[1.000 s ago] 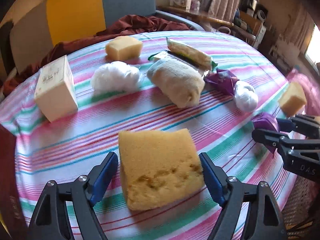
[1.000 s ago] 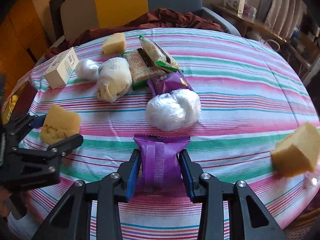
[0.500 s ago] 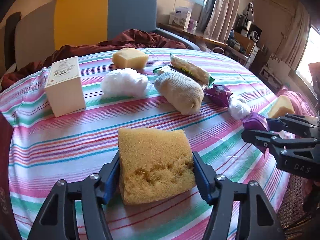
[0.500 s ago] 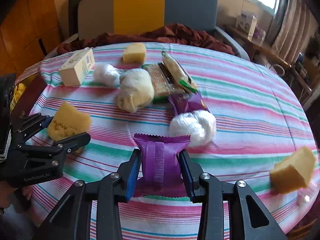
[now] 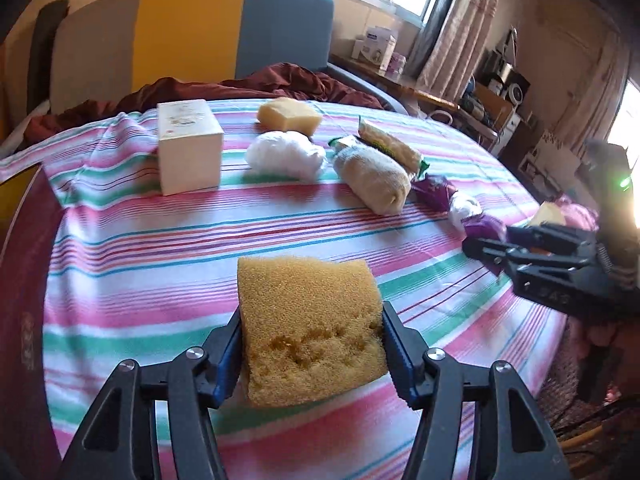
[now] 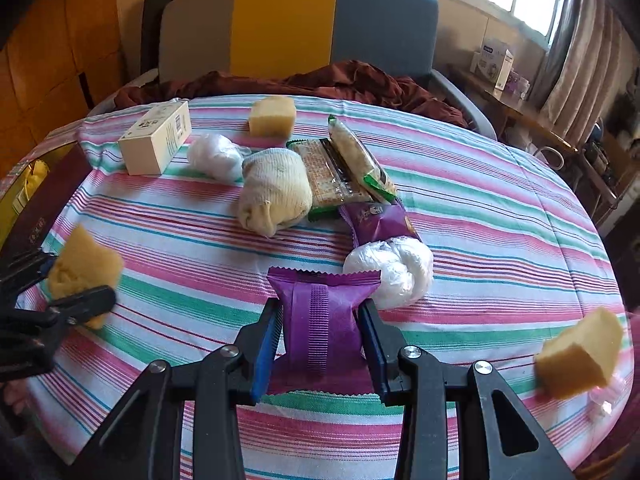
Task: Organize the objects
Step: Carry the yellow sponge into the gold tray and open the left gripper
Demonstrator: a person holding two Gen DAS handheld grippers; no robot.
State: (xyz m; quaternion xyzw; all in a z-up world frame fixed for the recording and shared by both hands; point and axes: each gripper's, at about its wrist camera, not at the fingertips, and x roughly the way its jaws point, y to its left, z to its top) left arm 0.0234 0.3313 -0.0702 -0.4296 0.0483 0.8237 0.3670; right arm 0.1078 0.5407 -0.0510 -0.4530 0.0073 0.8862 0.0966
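With its jaws just closed onto the yellow sponge (image 5: pixel 310 322) above the striped surface (image 5: pixel 160 240), the left gripper (image 5: pixel 312 344) should squeeze lightly. The right gripper (image 6: pixel 320 336) pinches a purple packet (image 6: pixel 322 320); carry both clear of the white bag (image 6: pixel 390 274) nearby.

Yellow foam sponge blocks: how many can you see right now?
3. One yellow foam sponge block is clamped in the left tool, one sits at the striped table's far edge, one lies near its right edge. None looks hidden.
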